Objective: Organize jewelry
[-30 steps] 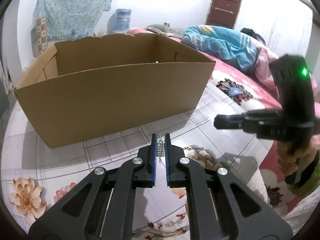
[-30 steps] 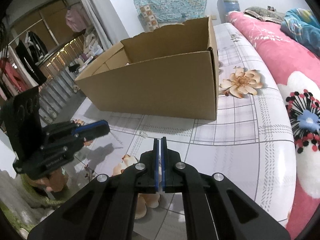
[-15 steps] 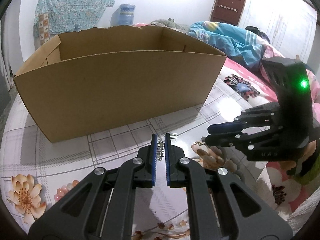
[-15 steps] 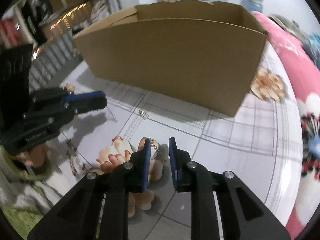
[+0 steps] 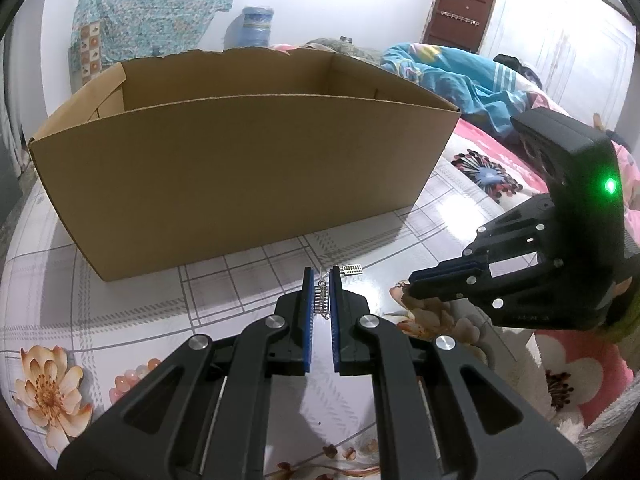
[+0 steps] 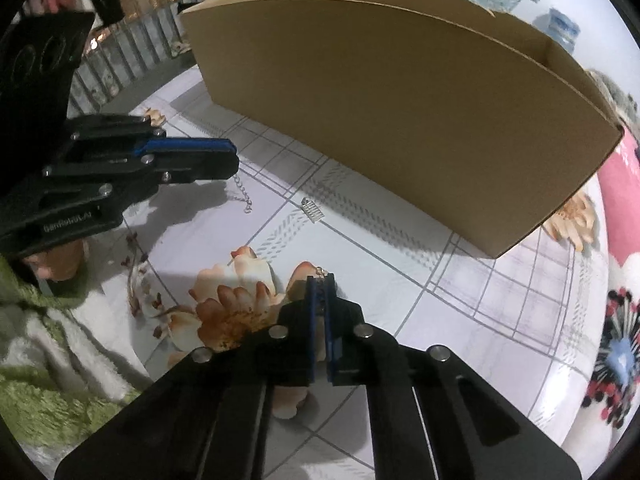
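Note:
My left gripper (image 5: pixel 321 274) is shut on a short silver chain (image 5: pixel 321 300) that stands between its blue pads. In the right wrist view that chain (image 6: pixel 240 192) dangles from the left gripper (image 6: pixel 234 160) onto the table. My right gripper (image 6: pixel 321 280) points steeply down over a printed flower. Its jaws are closing fully, pads pressed on a thin chain (image 6: pixel 320 270) that pokes out at the tips. From the left wrist view the right gripper (image 5: pixel 412 284) is low at the right. A small silver comb-shaped piece (image 5: pixel 351 269) (image 6: pixel 312 210) lies loose between both grippers.
An open cardboard box (image 5: pixel 240 176) (image 6: pixel 400 100) stands just behind the jewelry on the flower-print tablecloth (image 5: pixel 120 320). A bed with a pink cover (image 5: pixel 492 152) and a blue blanket lies to the right. The table's edge (image 6: pixel 120 364) drops off near the grippers.
My right gripper tilted down, moved in over the printed flower, opened briefly and shut on the thin chain. The left gripper stayed put, still holding its silver chain.

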